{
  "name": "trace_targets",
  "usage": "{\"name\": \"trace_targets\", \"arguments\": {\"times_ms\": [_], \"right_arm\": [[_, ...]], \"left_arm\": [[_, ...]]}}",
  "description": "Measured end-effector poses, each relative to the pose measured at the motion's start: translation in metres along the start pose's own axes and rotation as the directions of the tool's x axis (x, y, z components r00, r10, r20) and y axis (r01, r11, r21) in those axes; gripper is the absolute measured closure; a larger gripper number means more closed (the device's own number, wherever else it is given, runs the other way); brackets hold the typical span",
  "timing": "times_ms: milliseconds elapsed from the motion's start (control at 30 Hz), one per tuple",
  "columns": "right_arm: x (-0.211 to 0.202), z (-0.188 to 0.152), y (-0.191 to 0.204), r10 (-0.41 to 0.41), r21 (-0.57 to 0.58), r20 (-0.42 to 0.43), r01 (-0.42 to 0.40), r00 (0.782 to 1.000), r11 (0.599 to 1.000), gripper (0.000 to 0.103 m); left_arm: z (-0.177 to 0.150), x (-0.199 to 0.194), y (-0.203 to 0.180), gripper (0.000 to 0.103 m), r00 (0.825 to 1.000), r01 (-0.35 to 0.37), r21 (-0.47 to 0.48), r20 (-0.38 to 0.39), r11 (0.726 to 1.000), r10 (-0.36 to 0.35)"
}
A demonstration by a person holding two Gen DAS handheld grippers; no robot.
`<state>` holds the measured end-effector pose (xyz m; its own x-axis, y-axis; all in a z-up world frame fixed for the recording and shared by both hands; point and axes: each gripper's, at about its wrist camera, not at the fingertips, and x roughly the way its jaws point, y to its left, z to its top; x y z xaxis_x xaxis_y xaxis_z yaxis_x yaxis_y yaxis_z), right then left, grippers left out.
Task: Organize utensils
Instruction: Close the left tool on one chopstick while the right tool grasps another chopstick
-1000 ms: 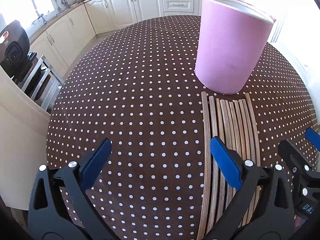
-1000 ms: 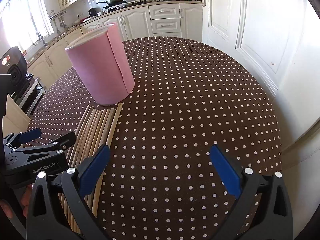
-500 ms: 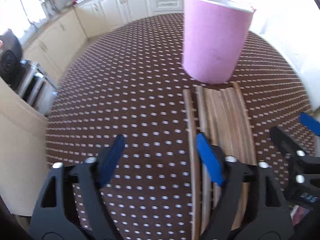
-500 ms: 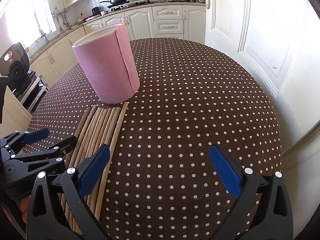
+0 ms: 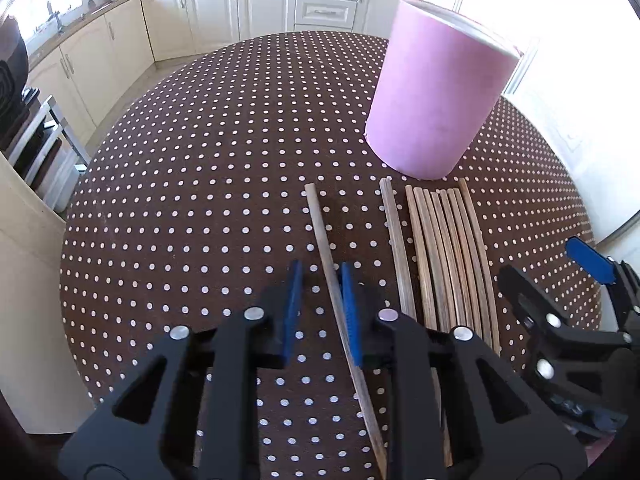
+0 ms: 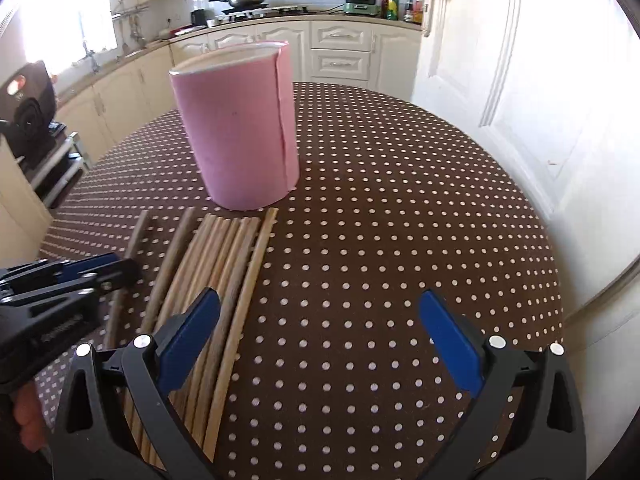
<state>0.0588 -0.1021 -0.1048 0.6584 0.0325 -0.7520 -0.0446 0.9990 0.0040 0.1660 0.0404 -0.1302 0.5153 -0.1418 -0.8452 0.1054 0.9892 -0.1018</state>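
A pink cylindrical holder [image 5: 436, 100] stands upright on the brown polka-dot table [image 5: 200, 184]; it also shows in the right wrist view [image 6: 240, 128]. Several wooden chopsticks [image 5: 448, 256] lie side by side in front of it, also seen in the right wrist view [image 6: 224, 276]. My left gripper [image 5: 320, 292] has its jaws narrowed around one chopstick [image 5: 324, 248], pulled left of the row; the right pad touches it, a small gap shows at the left pad. My right gripper [image 6: 320, 340] is open and empty, just right of the row.
Cream kitchen cabinets [image 5: 240, 4] line the far wall. A white door [image 6: 500, 60] stands to the right of the table. A black appliance on a rack [image 6: 28, 112] sits off the table's left edge. The table's edge curves close on the left and right.
My left gripper has moved left onto the row's leftmost chopstick and narrowed from wide open around it. That chopstick now lies apart from the row. The right gripper barely moved.
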Motion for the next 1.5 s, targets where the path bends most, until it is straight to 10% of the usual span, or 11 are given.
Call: {"name": "trace_targets", "arguments": {"times_ms": [367,867,1500], "right_arm": [[0.020,0.003,0.017,-0.074,-0.051,-0.030,0.072,0.997,0.996,0.021],[0.014,0.000,0.023,0.055,-0.044,-0.067,-0.058,0.996,0.997,0.072],[-0.001,-0.006,-0.007,0.158,0.105,-0.032,-0.154,0.987,0.982,0.099]], "left_arm": [[-0.014,-0.015,0.040,0.090,0.995,0.093,-0.015,0.042,0.996,-0.092],[-0.026,-0.033,0.049,0.090,0.997,0.077,-0.017,0.010,0.997,-0.077],[-0.032,-0.036,0.060,0.097,0.994,0.105,-0.181,0.036,0.978,-0.100]]}}
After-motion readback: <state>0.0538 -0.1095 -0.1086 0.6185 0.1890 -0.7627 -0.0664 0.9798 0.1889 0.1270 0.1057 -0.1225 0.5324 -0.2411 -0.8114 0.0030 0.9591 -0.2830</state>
